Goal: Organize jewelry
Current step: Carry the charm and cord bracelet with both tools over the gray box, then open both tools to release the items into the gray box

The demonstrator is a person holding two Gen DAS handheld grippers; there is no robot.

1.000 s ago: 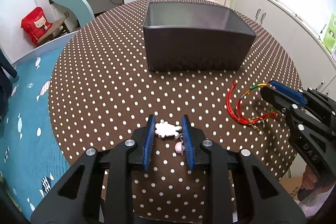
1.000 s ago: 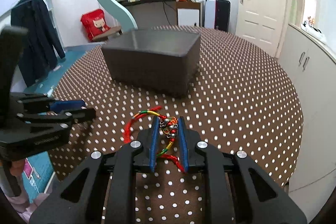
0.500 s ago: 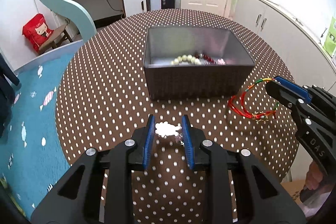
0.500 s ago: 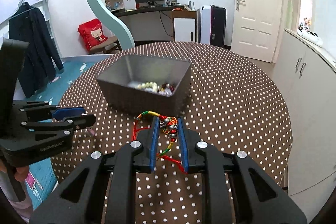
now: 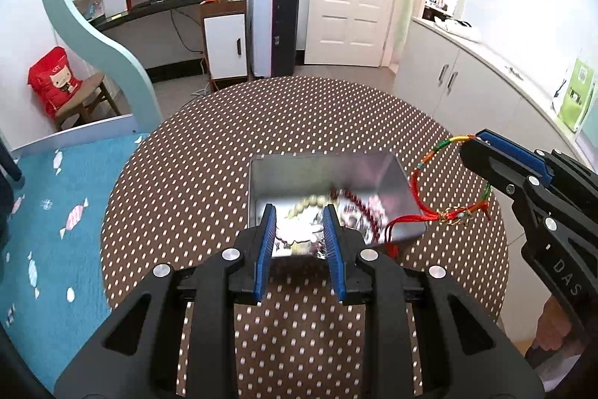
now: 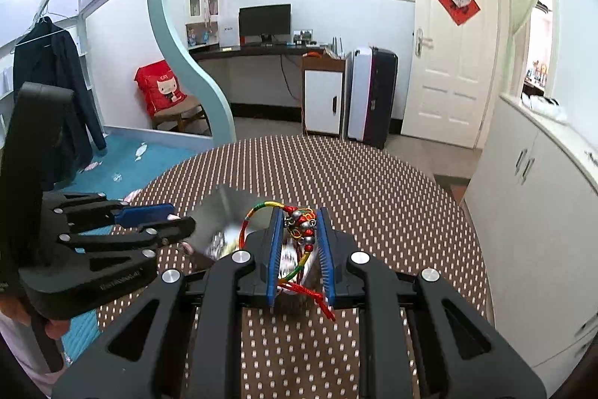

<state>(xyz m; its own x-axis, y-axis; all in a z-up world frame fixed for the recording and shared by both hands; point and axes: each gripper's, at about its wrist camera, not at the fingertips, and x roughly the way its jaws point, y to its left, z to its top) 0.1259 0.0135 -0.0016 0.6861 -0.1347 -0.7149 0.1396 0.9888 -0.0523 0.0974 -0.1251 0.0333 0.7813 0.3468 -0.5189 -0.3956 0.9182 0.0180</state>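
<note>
The left gripper [image 5: 299,234] is clenched on a small white cloud-shaped charm [image 5: 298,233], held in the air above the near edge of the open grey rectangular box [image 5: 392,182]. The box sits toward the near edge of the round brown polka-dot table [image 5: 187,197] with blurred bead strands [image 5: 310,202] inside. The right gripper [image 6: 298,242] grips a red braided cord bracelet with small metal bells [image 6: 299,225], raised beside the box's right rim.

A round table under a brown white-dotted cloth [image 5: 209,182] stands on a blue candy-print rug [image 5: 48,212]. Behind it: a white panelled door [image 5: 345,6], a black-and-white suitcase [image 5: 274,28], and a red cat-print bag [image 5: 54,83].
</note>
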